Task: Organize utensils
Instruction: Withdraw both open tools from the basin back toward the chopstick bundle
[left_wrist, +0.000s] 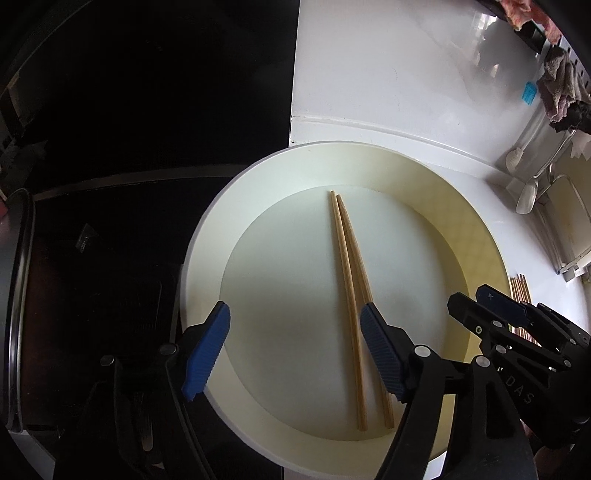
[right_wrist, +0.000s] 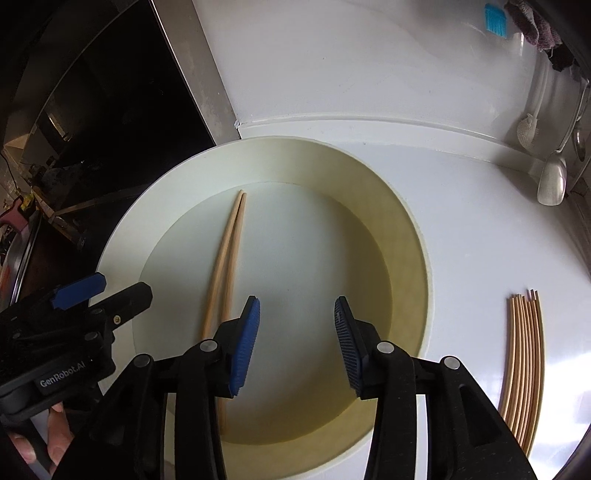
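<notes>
Two wooden chopsticks (left_wrist: 351, 280) lie side by side in a cream round basin (left_wrist: 207, 236) on the white counter. They also show in the right wrist view (right_wrist: 225, 258), left of centre in the basin (right_wrist: 413, 258). My left gripper (left_wrist: 295, 354) is open and empty above the basin, its right finger over the chopsticks' near part. My right gripper (right_wrist: 295, 347) is open and empty above the basin's near middle, its left finger by the chopsticks' near end. Each gripper shows in the other's view: the right one (left_wrist: 491, 310) and the left one (right_wrist: 103, 291).
A bundle of several chopsticks (right_wrist: 524, 362) lies on the counter right of the basin; it also shows in the left wrist view (left_wrist: 521, 291). A white spoon (right_wrist: 552, 181) and a brush (right_wrist: 528, 127) lie at the far right by a rack. A dark stove area (left_wrist: 129, 147) is at left.
</notes>
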